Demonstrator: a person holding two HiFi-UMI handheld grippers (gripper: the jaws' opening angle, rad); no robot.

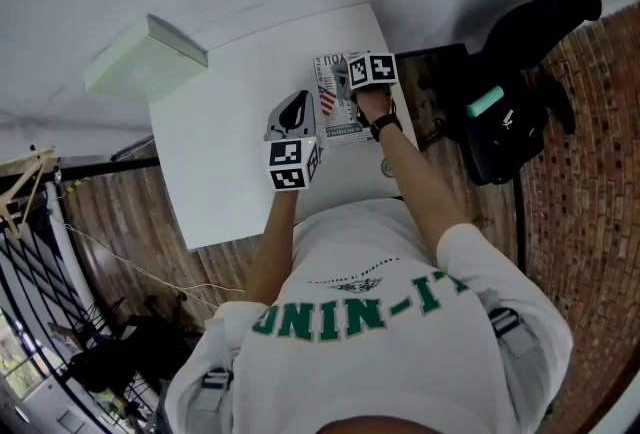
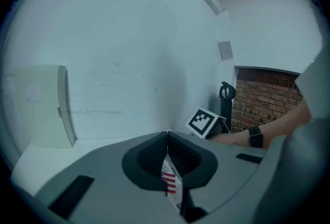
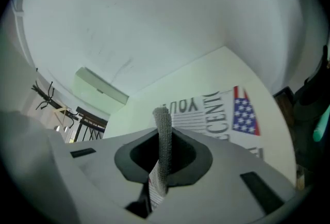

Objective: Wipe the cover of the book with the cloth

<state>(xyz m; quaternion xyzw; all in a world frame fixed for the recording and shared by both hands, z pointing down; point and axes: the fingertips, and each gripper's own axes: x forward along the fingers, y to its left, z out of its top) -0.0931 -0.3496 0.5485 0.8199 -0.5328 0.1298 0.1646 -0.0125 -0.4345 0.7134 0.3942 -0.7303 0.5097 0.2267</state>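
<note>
The book [image 1: 334, 102], its white cover printed with a flag and large letters, lies on the white table [image 1: 225, 132] at its right side. My left gripper [image 1: 299, 112] is at the book's left edge and is shut on that edge; the flag-printed cover [image 2: 171, 182] shows between its jaws. My right gripper [image 1: 356, 80] hovers over the book's far end, shut on a grey knitted cloth [image 3: 164, 145] that stands up between its jaws. Beyond the cloth, the cover [image 3: 227, 112] fills the right gripper view. The marker cube hides the cloth in the head view.
A pale green box [image 1: 146, 55] lies at the table's far left corner. A dark flat board [image 1: 441, 90] and a black bag on a chair [image 1: 520, 87] stand right of the table. White wall rises behind the table; brick floor lies to the right.
</note>
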